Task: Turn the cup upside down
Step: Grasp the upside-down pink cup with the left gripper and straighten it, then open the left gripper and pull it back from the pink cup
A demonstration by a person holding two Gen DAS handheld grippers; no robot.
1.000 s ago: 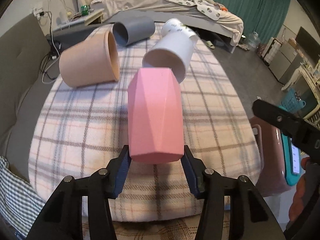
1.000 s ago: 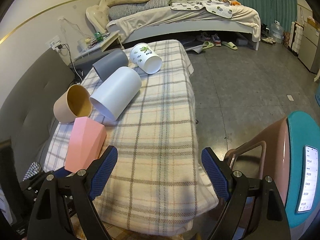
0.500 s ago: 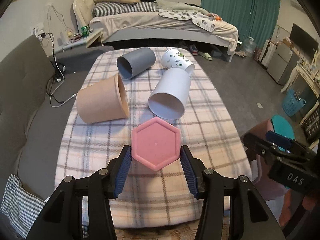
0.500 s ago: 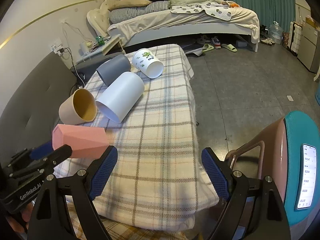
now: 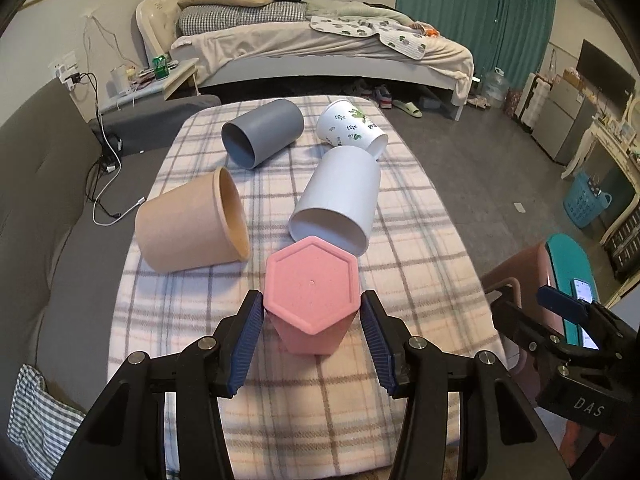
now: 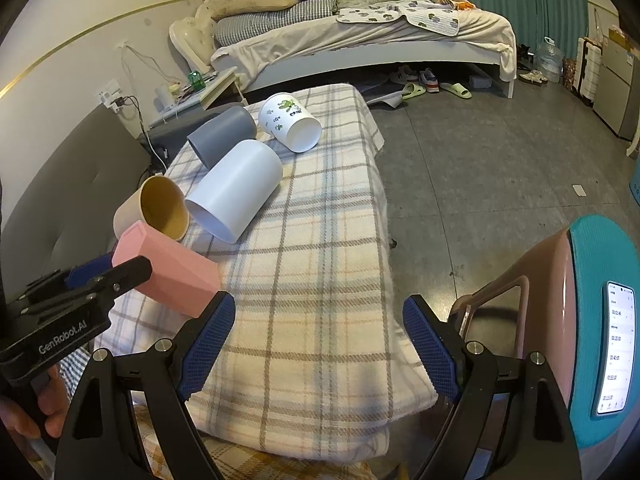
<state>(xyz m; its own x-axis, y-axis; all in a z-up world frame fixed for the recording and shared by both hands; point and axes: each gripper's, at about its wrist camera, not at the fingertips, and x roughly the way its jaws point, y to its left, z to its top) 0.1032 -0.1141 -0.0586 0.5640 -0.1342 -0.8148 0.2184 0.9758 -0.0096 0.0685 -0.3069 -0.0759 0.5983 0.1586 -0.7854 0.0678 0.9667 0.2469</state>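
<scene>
- Left gripper (image 5: 312, 336) is clenched on the pink hexagonal cup (image 5: 311, 292), held tilted above the near end of the plaid-covered table (image 5: 400, 280), base towards the camera.
- Judgement: flip partly done; mouth-down placement remains.
- Right gripper (image 6: 316, 344) is released, holding nothing.
- Legible: "GenRobot.AI" on the left gripper and "DAS" on the right.

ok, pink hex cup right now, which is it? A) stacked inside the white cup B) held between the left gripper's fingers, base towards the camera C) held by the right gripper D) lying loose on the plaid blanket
B: the pink hex cup sits between the left gripper pads, its closed hexagonal base facing the left wrist camera; the right wrist view shows it tilted above the plaid blanket, and the right gripper is open and empty.
</scene>
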